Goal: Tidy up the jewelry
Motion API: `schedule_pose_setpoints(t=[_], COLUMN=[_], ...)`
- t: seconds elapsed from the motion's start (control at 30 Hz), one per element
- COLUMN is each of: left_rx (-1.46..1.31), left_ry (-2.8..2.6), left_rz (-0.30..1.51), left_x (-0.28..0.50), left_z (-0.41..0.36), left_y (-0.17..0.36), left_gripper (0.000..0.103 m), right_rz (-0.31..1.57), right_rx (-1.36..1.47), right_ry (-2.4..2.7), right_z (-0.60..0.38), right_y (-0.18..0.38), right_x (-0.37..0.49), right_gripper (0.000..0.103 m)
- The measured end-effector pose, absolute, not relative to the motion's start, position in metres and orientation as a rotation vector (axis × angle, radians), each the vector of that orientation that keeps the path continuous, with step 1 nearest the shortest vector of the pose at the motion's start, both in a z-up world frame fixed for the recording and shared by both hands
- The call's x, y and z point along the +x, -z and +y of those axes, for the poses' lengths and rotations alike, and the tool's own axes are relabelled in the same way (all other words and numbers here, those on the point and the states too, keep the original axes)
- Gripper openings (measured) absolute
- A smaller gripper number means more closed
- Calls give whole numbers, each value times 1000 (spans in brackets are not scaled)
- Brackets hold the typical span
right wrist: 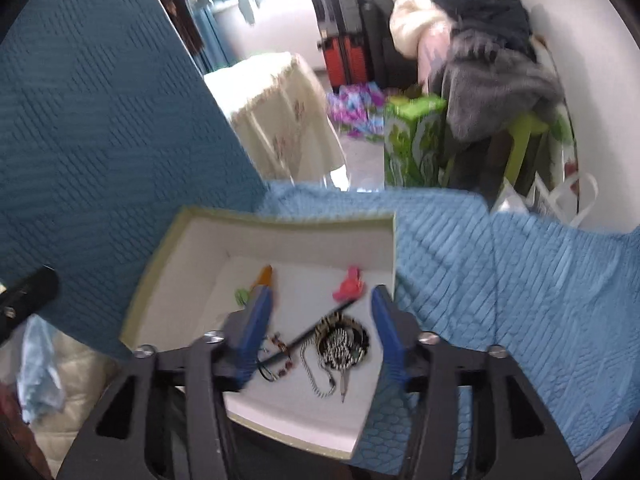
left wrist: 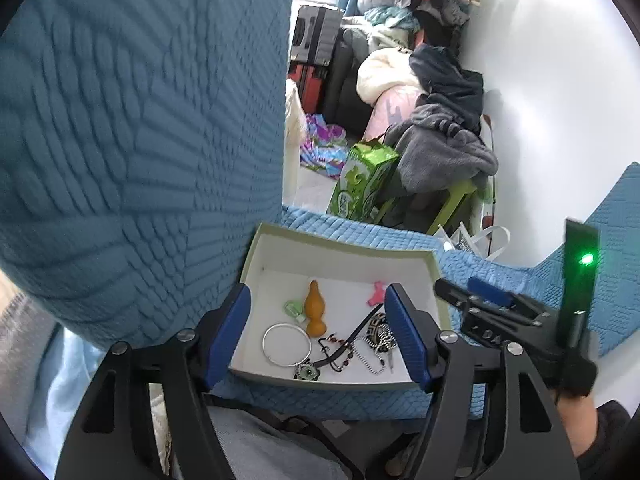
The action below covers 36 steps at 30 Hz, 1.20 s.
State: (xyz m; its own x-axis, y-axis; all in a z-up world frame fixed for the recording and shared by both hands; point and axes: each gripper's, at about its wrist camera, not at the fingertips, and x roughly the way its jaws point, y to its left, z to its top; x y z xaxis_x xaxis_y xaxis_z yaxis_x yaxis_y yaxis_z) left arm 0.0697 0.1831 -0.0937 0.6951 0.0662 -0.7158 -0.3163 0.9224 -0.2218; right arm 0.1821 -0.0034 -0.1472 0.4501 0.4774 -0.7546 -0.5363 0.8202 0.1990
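Note:
An open box (left wrist: 340,246) with a white inside and an olive rim rests on a blue quilted cover. In it lie an orange gourd-shaped pendant (left wrist: 314,310), a small green piece (left wrist: 294,307), a pink piece (left wrist: 377,294), a silver bangle (left wrist: 286,345), a beaded black cord (left wrist: 340,350) and a black-and-white patterned bracelet with a ball chain (right wrist: 340,338). My left gripper (left wrist: 317,297) hovers open over the box's near half, its pads touching nothing. My right gripper (right wrist: 320,294) is open above the patterned bracelet, nothing pressed between its blue pads (right wrist: 256,320).
A tall teal quilted cushion (left wrist: 140,120) rises just left of the box. The blue cover (right wrist: 480,264) stretches to the right. Beyond the edge are a green carton (left wrist: 366,178), piled clothes (left wrist: 440,120), suitcases (left wrist: 316,40) and a cream-clothed table (right wrist: 280,112). A white wall (left wrist: 560,100) stands right.

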Motion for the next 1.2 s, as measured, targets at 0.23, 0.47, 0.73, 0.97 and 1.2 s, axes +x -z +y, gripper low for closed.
schedule_pose_setpoints(t=[0.23, 0.47, 0.73, 0.97, 1.2], left_rx=[-297, -257, -255, -223, -222], left_ry=[-203, -211, -225, -265, -272], left_rz=[680, 634, 627, 636, 644], left_x=[58, 44, 29, 18, 12], left_z=[167, 151, 136, 124, 119], left_y=[52, 27, 33, 43, 44], left_gripper=[76, 85, 91, 103, 103], right_rz=[750, 628, 551, 567, 592], right_rx=[-56, -44, -16, -53, -46], right_ry=[-664, -665, -609, -574, -542], right_z=[-26, -52, -88, -99, -109], right_y=[71, 24, 16, 31, 45], right_x=[164, 135, 97, 80, 70], right_gripper=[98, 103, 103, 103, 103])
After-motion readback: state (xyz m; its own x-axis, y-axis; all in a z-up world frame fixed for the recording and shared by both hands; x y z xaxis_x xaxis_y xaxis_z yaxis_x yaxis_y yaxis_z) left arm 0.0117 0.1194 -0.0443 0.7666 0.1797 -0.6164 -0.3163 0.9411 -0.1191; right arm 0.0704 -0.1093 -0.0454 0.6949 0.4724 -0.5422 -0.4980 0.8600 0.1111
